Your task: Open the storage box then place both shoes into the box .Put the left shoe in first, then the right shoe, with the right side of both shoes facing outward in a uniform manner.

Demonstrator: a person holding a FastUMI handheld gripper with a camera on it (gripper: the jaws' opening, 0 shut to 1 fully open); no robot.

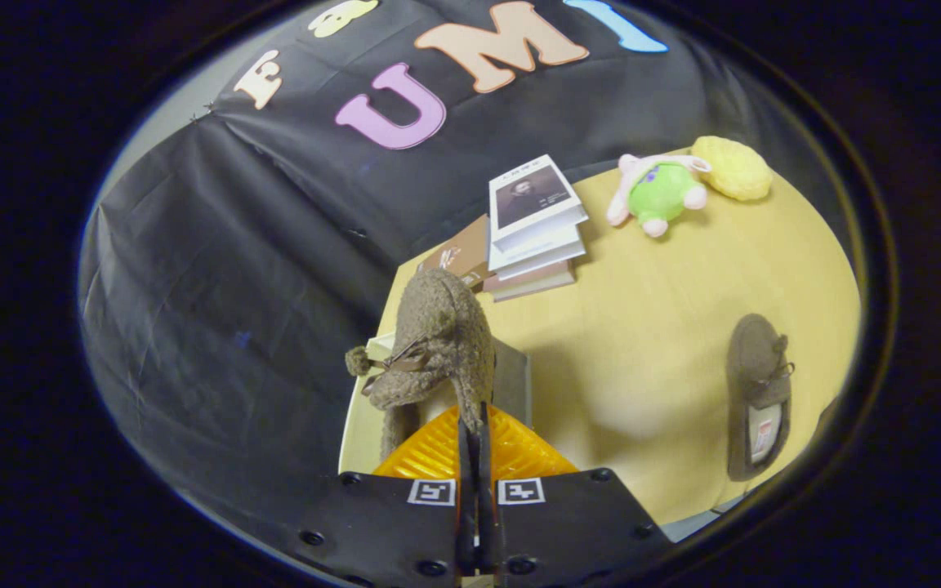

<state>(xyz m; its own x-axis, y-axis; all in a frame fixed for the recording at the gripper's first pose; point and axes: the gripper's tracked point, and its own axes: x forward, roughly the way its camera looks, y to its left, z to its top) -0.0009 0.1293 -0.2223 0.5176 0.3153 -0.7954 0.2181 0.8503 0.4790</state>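
A brown fuzzy shoe (438,343) with a small pompom hangs in the air just ahead of my fingers, toe pointing away. My gripper (476,425) is shut on the edge of its opening, the two fingers nearly together. Below the shoe lies the storage box (511,376), with a pale wall and grey inside showing past the shoe; most of it is hidden. The second brown shoe (756,396) lies flat on the yellow table (650,327), off to the right of the fingers, opening upward.
A stack of books (532,229) sits beyond the held shoe at the table's far side. A green and pink plush toy (658,192) and a yellow plush (732,167) lie at the far right. The table's left edge runs just beside the box.
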